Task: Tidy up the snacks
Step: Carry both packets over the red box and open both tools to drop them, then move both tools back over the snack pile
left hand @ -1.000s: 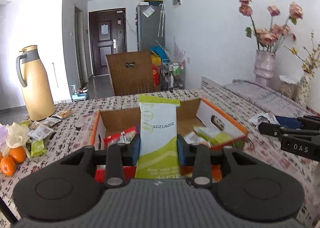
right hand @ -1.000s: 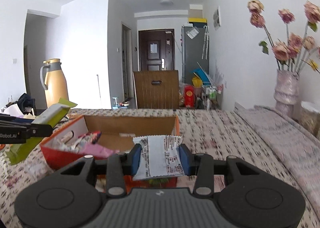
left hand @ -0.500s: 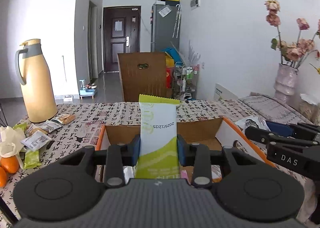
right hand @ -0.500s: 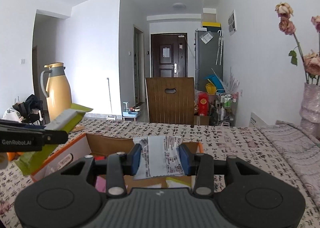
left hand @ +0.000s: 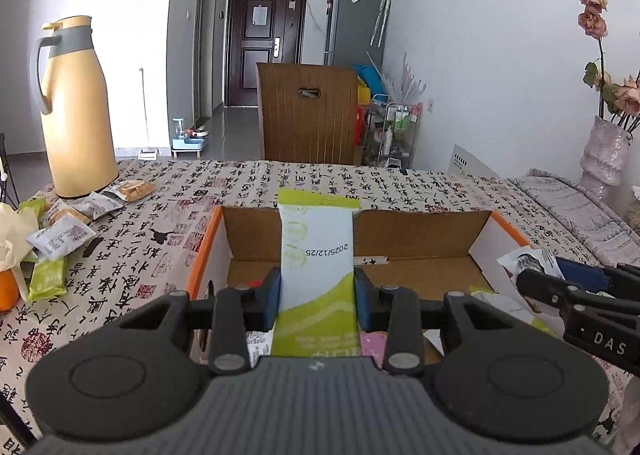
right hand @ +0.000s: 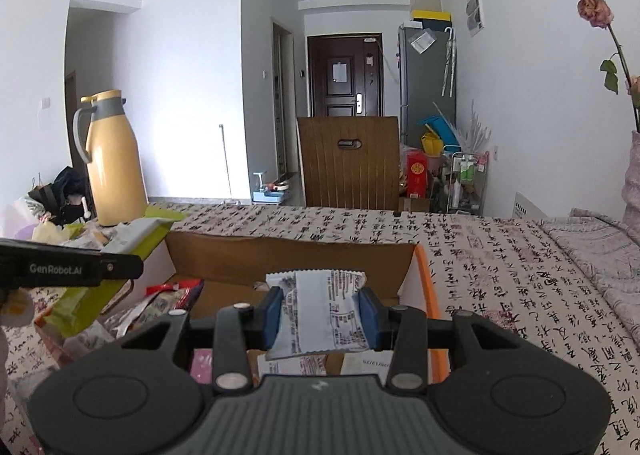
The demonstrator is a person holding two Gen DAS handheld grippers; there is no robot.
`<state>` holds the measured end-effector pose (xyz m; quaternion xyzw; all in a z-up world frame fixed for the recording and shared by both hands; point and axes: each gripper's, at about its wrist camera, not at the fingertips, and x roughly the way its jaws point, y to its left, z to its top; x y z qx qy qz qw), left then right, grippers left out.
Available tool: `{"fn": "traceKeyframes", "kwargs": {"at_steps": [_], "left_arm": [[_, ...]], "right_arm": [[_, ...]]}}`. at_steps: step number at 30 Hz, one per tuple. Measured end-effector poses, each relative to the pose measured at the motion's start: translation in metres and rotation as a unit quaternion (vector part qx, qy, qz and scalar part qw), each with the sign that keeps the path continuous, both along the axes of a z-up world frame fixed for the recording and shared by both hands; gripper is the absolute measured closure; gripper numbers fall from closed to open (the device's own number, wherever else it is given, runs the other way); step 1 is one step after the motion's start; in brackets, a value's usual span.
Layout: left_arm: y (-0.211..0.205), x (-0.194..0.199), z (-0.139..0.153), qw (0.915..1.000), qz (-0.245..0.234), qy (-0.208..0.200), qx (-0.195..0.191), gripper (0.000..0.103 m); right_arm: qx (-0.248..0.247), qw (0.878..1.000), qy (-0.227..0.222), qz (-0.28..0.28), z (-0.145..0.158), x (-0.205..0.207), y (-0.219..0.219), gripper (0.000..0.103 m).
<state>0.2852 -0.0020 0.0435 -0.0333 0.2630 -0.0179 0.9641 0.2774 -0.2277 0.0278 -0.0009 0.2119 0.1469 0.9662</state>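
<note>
The left gripper [left hand: 316, 297] holds a green-and-white snack packet [left hand: 316, 267] upright between its blue pads, jaws partly closed and pressing on the packet's two long edges. The packet carries a printed date and stands over the open cardboard box [left hand: 404, 231], whose outer sides are orange. The box sits on the counter [left hand: 168, 231], which is covered with a cloth printed in black calligraphy, near the counter's front edge.

The right gripper [right hand: 322, 313] grips a white snack packet with small printed text [right hand: 320, 315], jaws partly closed on its sides; the packet is crumpled slightly between the pads and hangs above the box's right half. In the left wrist view the right gripper comes in from the right edge, over the box's right wall; in the right wrist view the left gripper shows at the left edge with its green packet tilted over the box's left wall.

Inside the box lie several other packets, among them a red one [right hand: 174, 291] near the left side and pink and white ones at the front.

Towards the counter's left edge lies a loose heap of snack packets [left hand: 72, 231], a green one [left hand: 48, 277] among them, beside a tall yellow thermos jug [left hand: 76, 111] at the far left corner. A wooden chair back [left hand: 308, 111] stands beyond the counter's far edge, and a vase of dried roses [left hand: 606, 151] stands at the right.
</note>
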Motion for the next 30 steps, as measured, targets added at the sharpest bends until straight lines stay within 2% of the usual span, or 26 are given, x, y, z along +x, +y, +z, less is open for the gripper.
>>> {"fn": "traceKeyframes", "kwargs": {"at_steps": [6,7,9,10,11,12,13,14,19,30], "left_arm": [[0.002,-0.004,-0.001,0.9999,-0.005,-0.003,-0.009,0.063],[0.002,-0.005,0.001,0.9999,-0.003,-0.009,-0.009,0.057],[0.003,-0.010,0.004,0.9997,0.001,-0.021,-0.012,0.030],[0.004,-0.014,0.006,0.9994,0.007,-0.030,-0.013,0.006],[0.004,-0.017,0.008,0.9989,0.016,-0.041,-0.013,0.000],[0.004,-0.019,0.010,0.9985,0.022,-0.049,-0.012,0.000],[0.005,-0.020,0.011,0.9984,0.022,-0.050,-0.015,0.000],[0.006,-0.019,0.011,0.9984,0.022,-0.049,-0.020,0.000],[0.008,-0.014,0.008,0.9986,0.031,-0.036,-0.023,0.000],[0.005,-0.023,0.018,0.9979,0.041,-0.045,-0.022,0.000]], "right_arm": [[0.002,1.000,0.000,0.003,-0.001,-0.004,0.002,0.061],[0.003,1.000,0.001,0.001,-0.002,-0.004,0.002,0.059],[0.007,1.000,0.000,-0.005,-0.001,-0.002,-0.002,0.057],[0.008,1.000,0.000,-0.008,-0.001,-0.002,-0.003,0.049],[0.010,1.000,0.001,-0.011,-0.002,-0.001,-0.004,0.034],[0.014,1.000,-0.001,-0.013,-0.002,-0.001,-0.005,0.024],[0.019,1.000,-0.004,-0.017,-0.001,-0.002,-0.007,0.006],[0.023,1.000,-0.007,-0.019,-0.001,-0.003,-0.008,0.000],[0.034,0.999,-0.012,-0.027,0.001,-0.003,-0.012,0.000],[0.033,0.999,-0.022,-0.028,0.010,-0.010,-0.013,0.000]]}}
